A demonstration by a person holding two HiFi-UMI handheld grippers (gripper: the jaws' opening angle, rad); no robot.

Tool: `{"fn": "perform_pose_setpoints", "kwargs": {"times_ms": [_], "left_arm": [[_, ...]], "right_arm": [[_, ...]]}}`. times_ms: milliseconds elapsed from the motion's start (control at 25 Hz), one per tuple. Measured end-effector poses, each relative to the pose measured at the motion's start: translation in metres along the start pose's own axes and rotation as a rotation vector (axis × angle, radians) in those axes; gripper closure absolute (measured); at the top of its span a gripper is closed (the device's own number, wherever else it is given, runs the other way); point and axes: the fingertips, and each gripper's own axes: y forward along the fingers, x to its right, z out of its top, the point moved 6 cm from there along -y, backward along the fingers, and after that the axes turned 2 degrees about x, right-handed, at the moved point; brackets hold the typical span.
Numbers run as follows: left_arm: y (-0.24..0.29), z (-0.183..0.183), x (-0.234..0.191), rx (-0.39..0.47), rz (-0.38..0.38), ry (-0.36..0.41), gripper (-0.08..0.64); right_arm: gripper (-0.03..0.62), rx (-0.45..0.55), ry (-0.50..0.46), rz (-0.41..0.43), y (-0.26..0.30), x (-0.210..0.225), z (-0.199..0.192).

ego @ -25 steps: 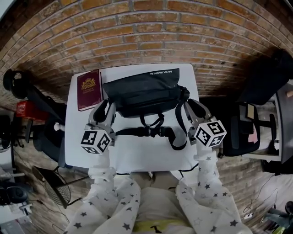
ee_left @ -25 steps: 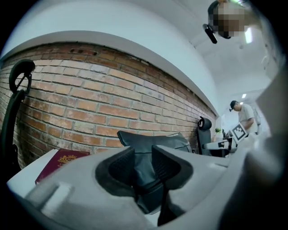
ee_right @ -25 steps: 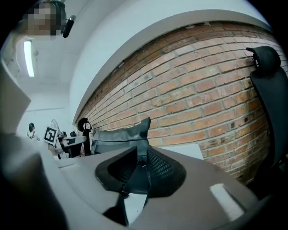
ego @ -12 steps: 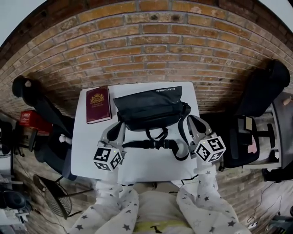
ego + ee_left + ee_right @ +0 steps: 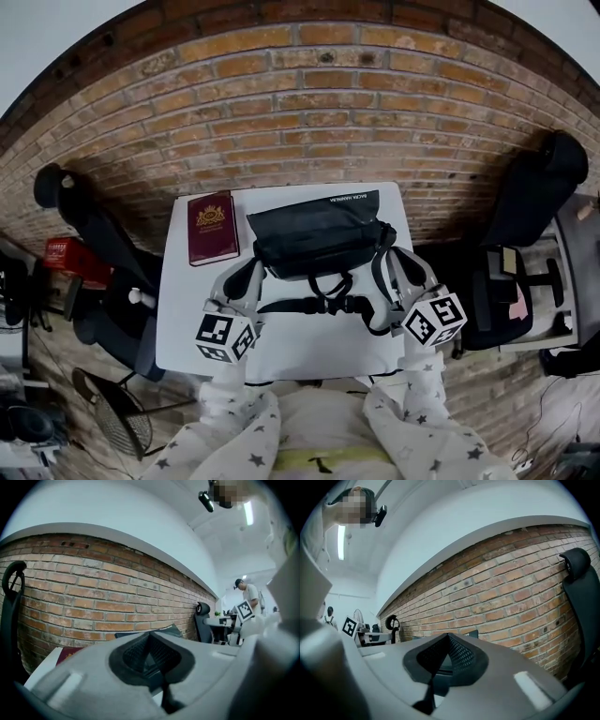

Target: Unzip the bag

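Note:
The black bag [image 5: 317, 234] lies flat at the back of the small white table [image 5: 187, 323], with its strap and buckle [image 5: 328, 305] trailing toward me. My left gripper [image 5: 249, 272] hovers just off the bag's front left corner, and my right gripper [image 5: 397, 261] off its right end. Neither touches the bag. In the left gripper view the jaws [image 5: 150, 637] meet with nothing between them, and the bag's top edge [image 5: 174, 631] shows behind. The right gripper view shows its jaws [image 5: 449, 639] shut and empty too.
A dark red passport-like booklet [image 5: 212, 228] lies on the table left of the bag. A brick wall [image 5: 309, 112] stands right behind the table. Black office chairs stand at the right [image 5: 539, 187] and left [image 5: 84, 225]. A fan [image 5: 112, 422] is on the floor.
Both grippers have risen a little in front of the bag and their jaws have closed on nothing. The head view has tilted up, showing more wall.

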Motion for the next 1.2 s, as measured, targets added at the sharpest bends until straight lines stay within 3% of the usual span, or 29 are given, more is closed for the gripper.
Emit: {"fn": "perform_pose_setpoints", "kwargs": {"times_ms": [600, 1200], "left_arm": [[-0.013, 0.027, -0.006, 0.066, 0.048, 0.048, 0.561], [-0.021, 0.029, -0.005, 0.056, 0.089, 0.097, 0.561]], "right_arm": [[0.583, 0.086, -0.055, -0.028, -0.007, -0.008, 0.038], [0.583, 0.105, -0.063, -0.047, -0.020, -0.006, 0.042]]}}
